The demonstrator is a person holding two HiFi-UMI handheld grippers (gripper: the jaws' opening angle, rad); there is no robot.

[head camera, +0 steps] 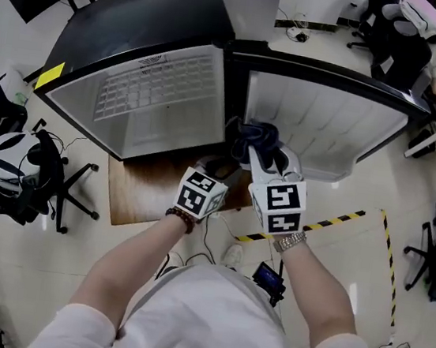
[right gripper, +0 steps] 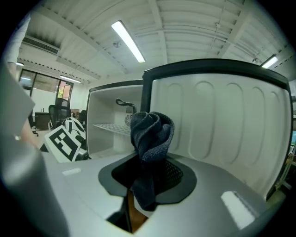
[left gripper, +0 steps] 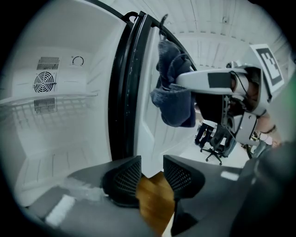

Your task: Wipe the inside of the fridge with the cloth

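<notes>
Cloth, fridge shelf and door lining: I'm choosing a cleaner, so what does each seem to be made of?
Cloth: dark blue textile, matte, probably cotton or microfibre; a ribbed weave and soft folds show.
Shelf: thin wire grid, white-coated, likely metal.
Door lining: smooth white moulded panel with rounded ribs and a slight sheen, probably plastic.

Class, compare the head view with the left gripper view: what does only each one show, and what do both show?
Only the head view: the fridge's black top, the striped floor tape and the person's forearms.
Only the left gripper view: the round fan grille on the fridge's back wall, and the gap in the left gripper, whose fingers stand apart with nothing between them.
Both: the dark cloth pinched in the right gripper, the open door and the wire shelf.
</notes>
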